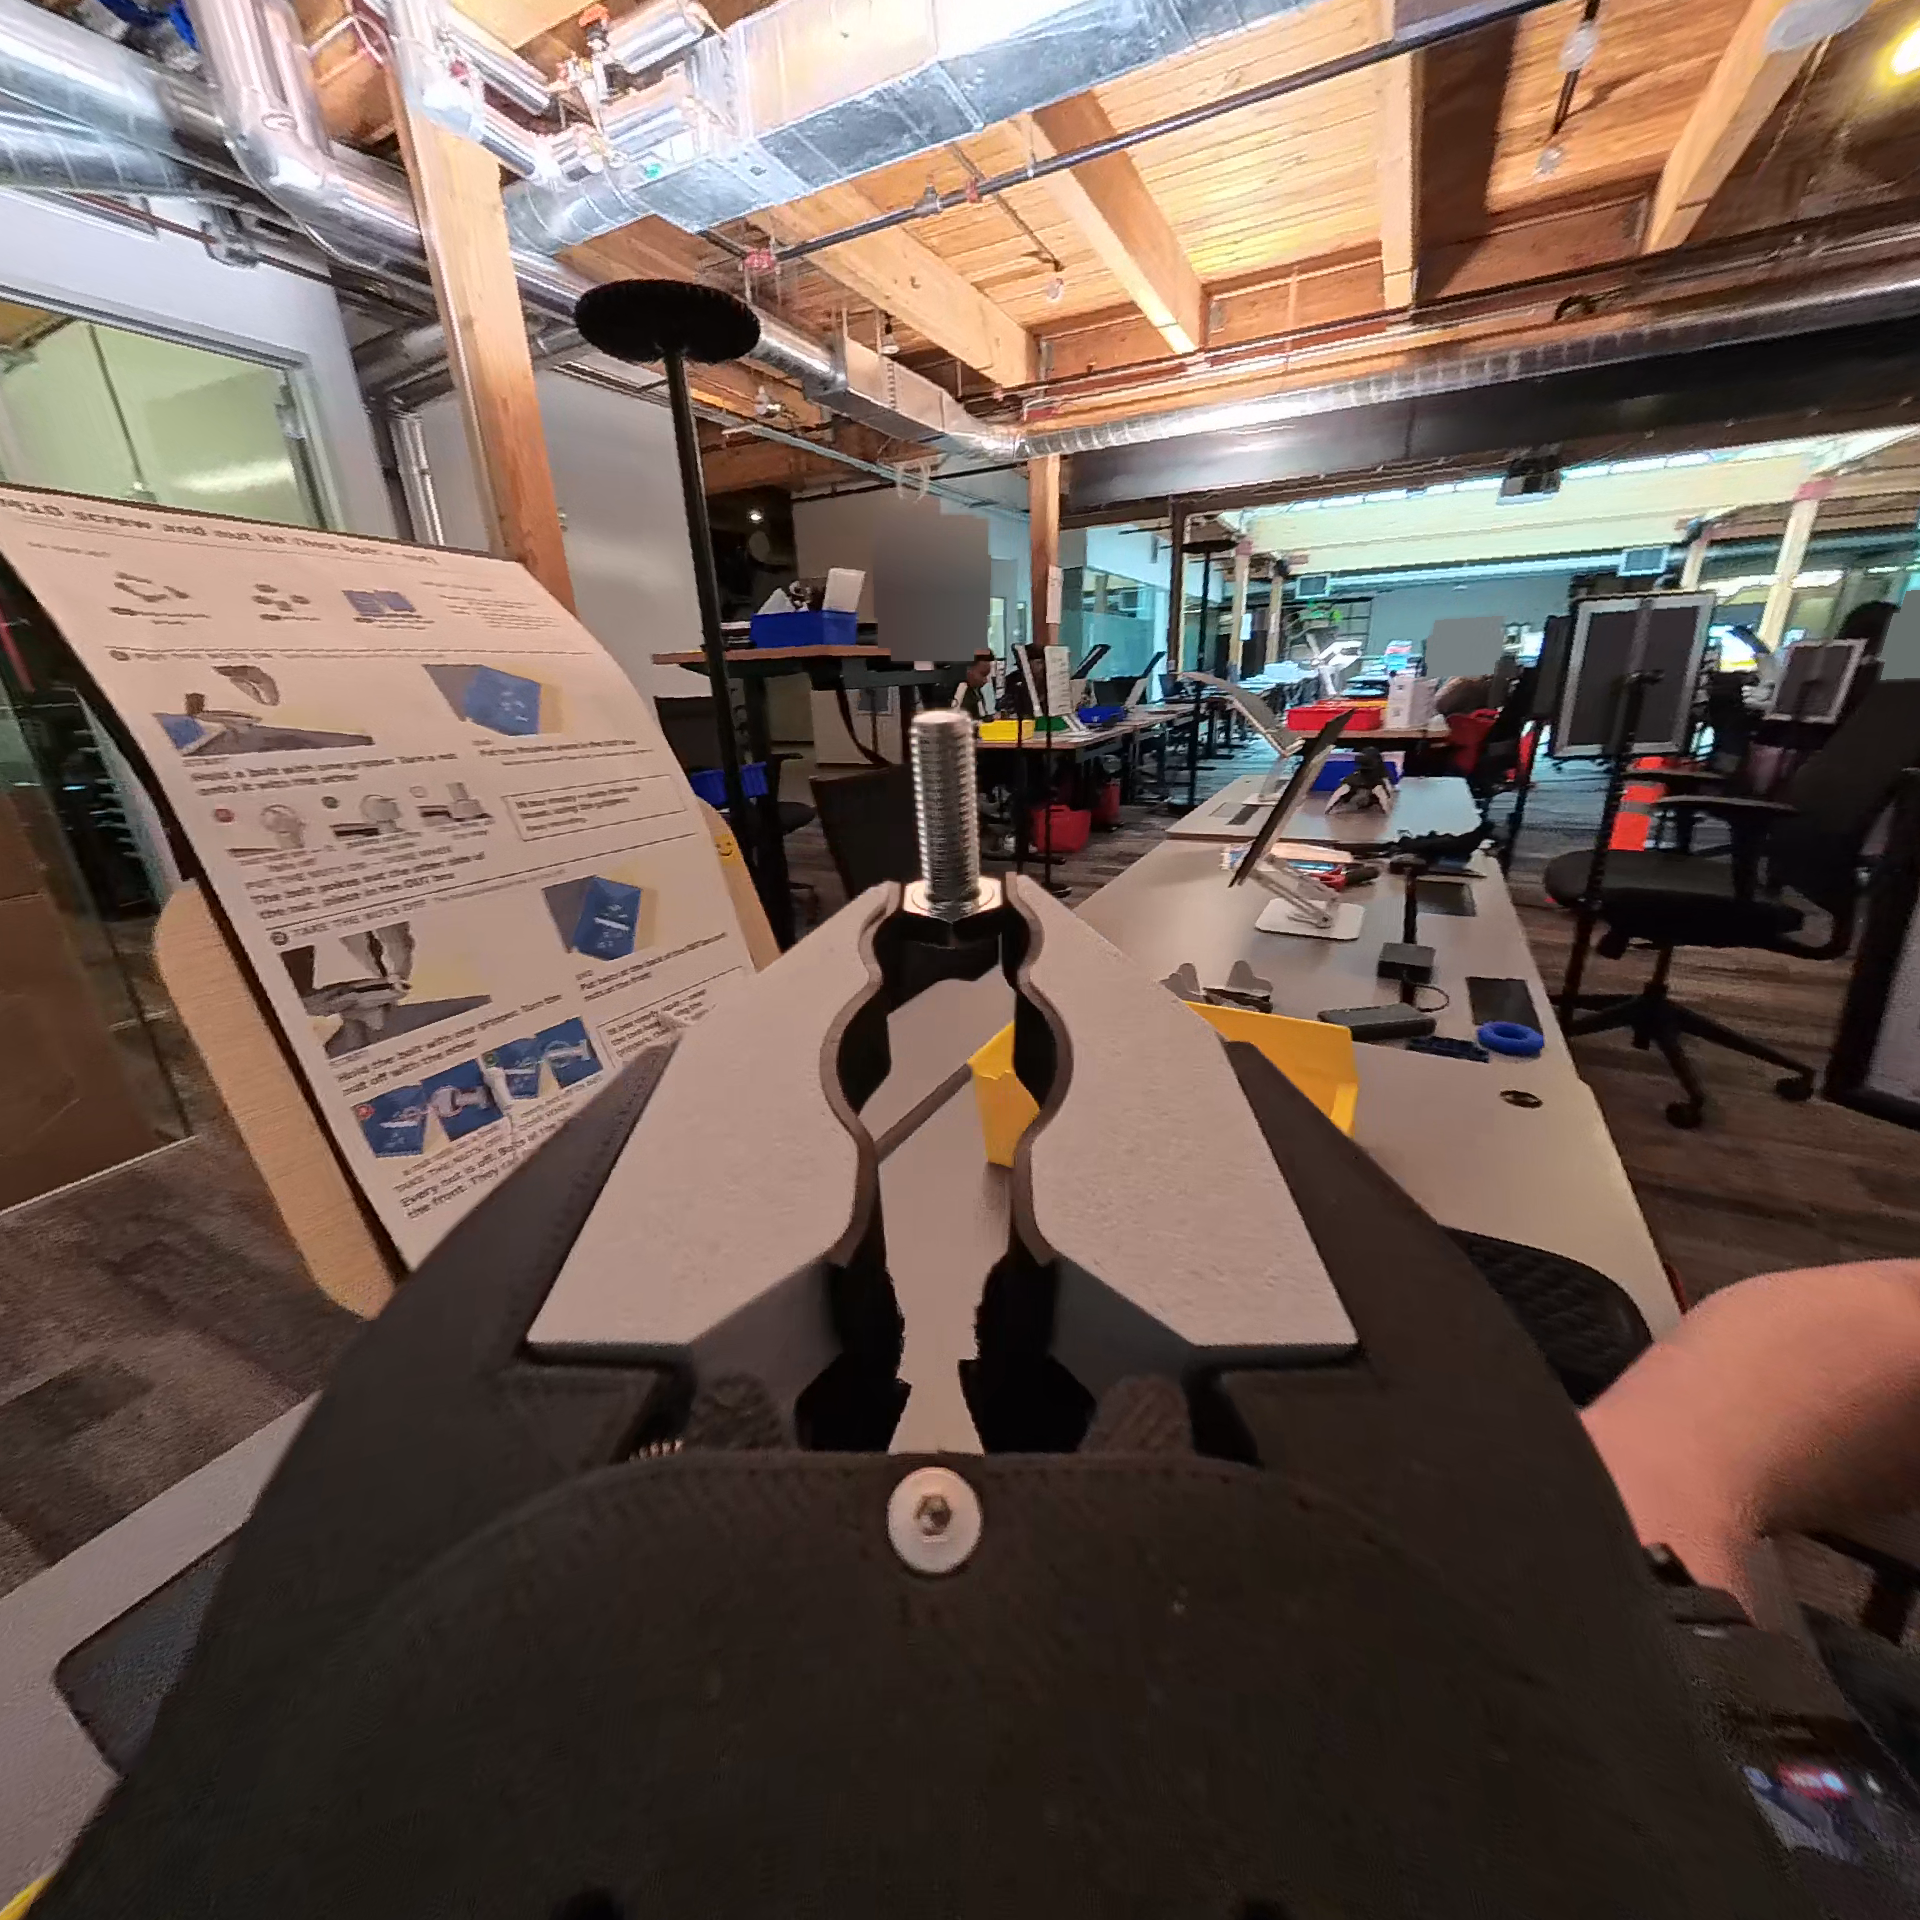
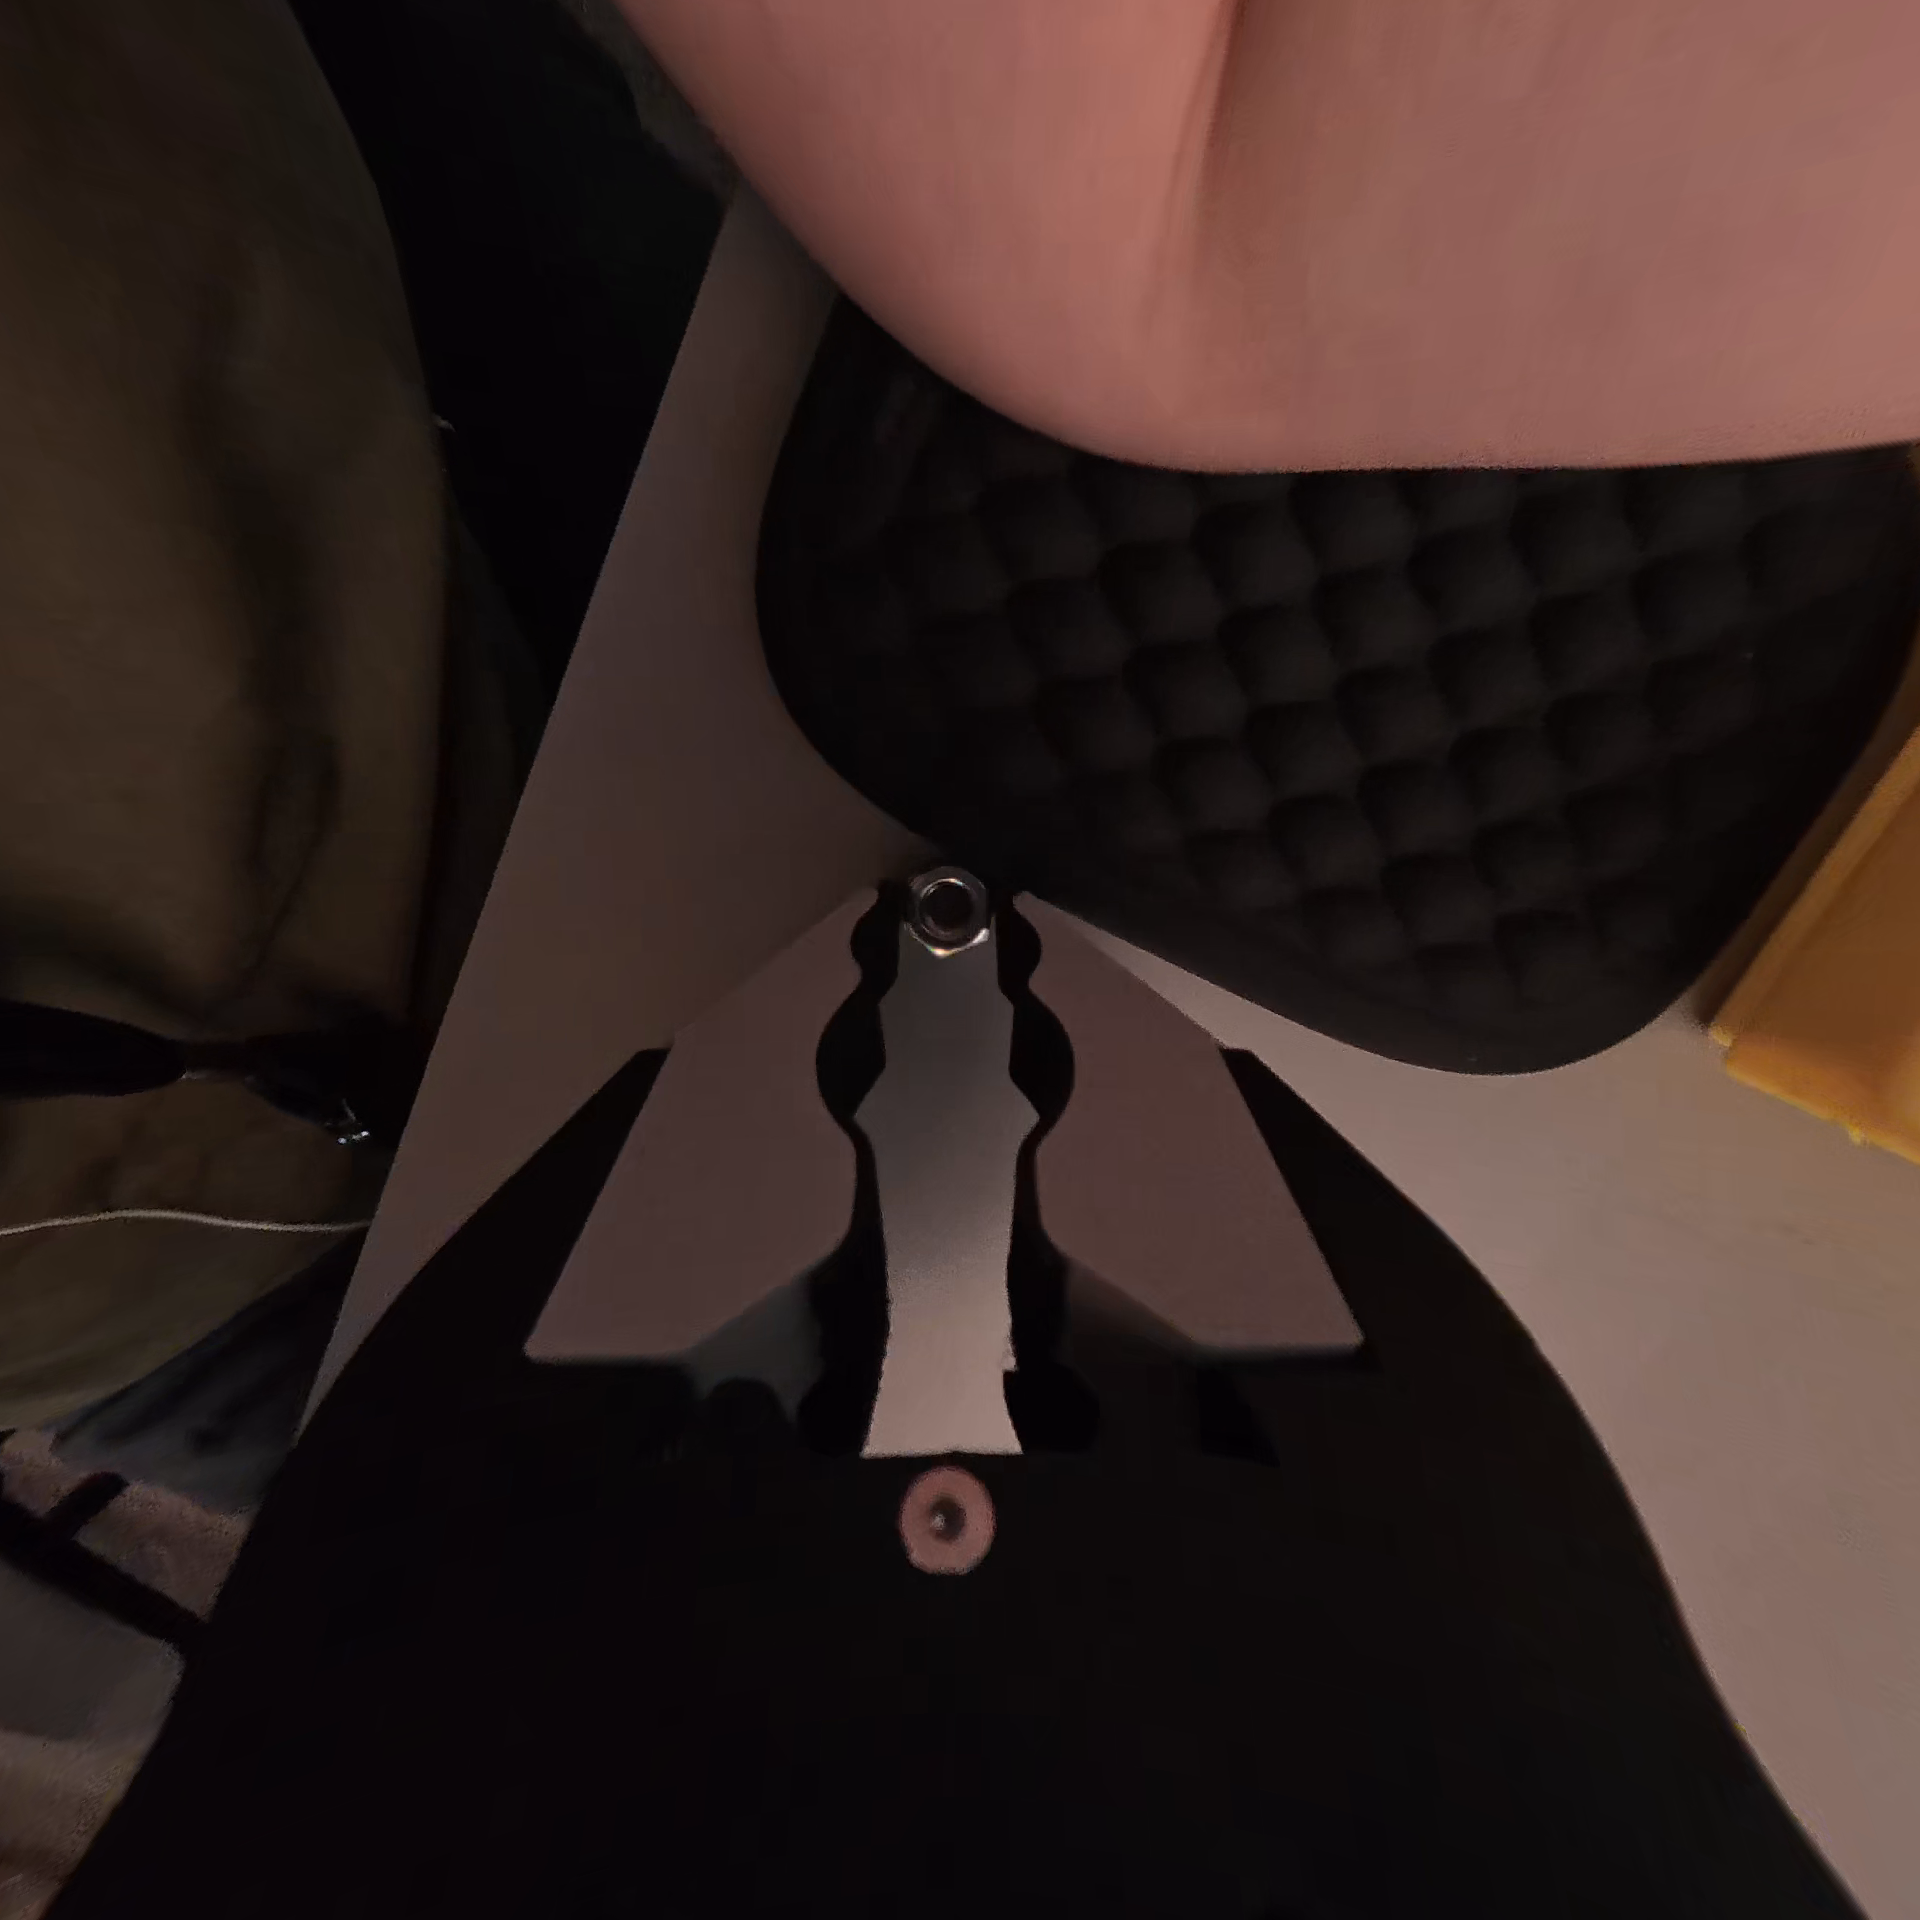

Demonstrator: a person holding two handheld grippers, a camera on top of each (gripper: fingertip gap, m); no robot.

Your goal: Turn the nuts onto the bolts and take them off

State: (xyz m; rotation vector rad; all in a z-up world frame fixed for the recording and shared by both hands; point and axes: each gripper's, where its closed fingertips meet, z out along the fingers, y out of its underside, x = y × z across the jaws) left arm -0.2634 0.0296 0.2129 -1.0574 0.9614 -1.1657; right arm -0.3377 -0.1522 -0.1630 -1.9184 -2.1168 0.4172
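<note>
Gripping a silver bolt by its hex head, the left gripper had its fingertips closed around that head, which sat in the notch at the very tip. The threaded shank stood upright above the tongs, clear of both fingers. No nut was on the part of the shank that showed. Behind and below the right-hand finger lay a yellow bin on a pale table. A curled instruction sheet leaned on a wooden stand to the left. A bare forearm came in at the lower right.

The right gripper pointed down at the tabletop, in dim light. A small silver nut sat between its fingertips, bore facing the camera, flats touching both tips, so the tongs were clamped on it. Just beyond the nut lay a black dimpled pad, with a forearm resting across its far edge. A yellow edge showed at the right. Olive cloth filled the left side.
</note>
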